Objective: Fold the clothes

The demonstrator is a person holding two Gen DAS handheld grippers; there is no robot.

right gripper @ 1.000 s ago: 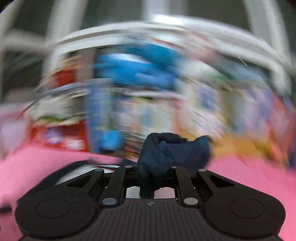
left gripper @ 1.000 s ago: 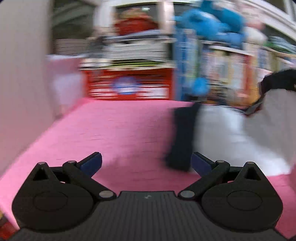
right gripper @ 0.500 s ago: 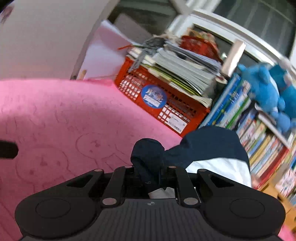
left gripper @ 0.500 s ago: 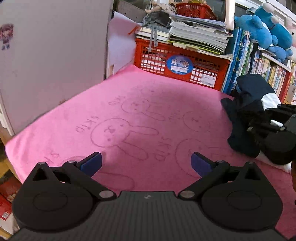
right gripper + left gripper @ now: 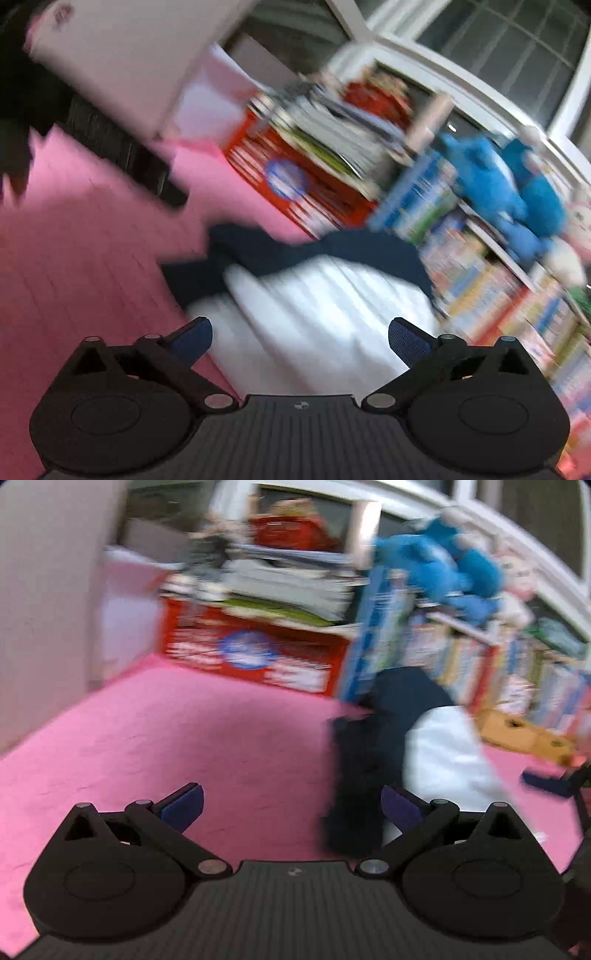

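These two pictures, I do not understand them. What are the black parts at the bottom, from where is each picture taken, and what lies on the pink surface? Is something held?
A person holds a two-finger gripper in each hand, and each gripper carries a camera looking forward along its fingers. The black parts are the grippers themselves. One picture is from the left gripper, one from the right gripper. Both are blurred by movement. Both grippers are open and hold nothing. On the pink towel lies a crumpled dark blue and white garment, not yet folded. Behind it stand a red crate, books and blue plush toys.
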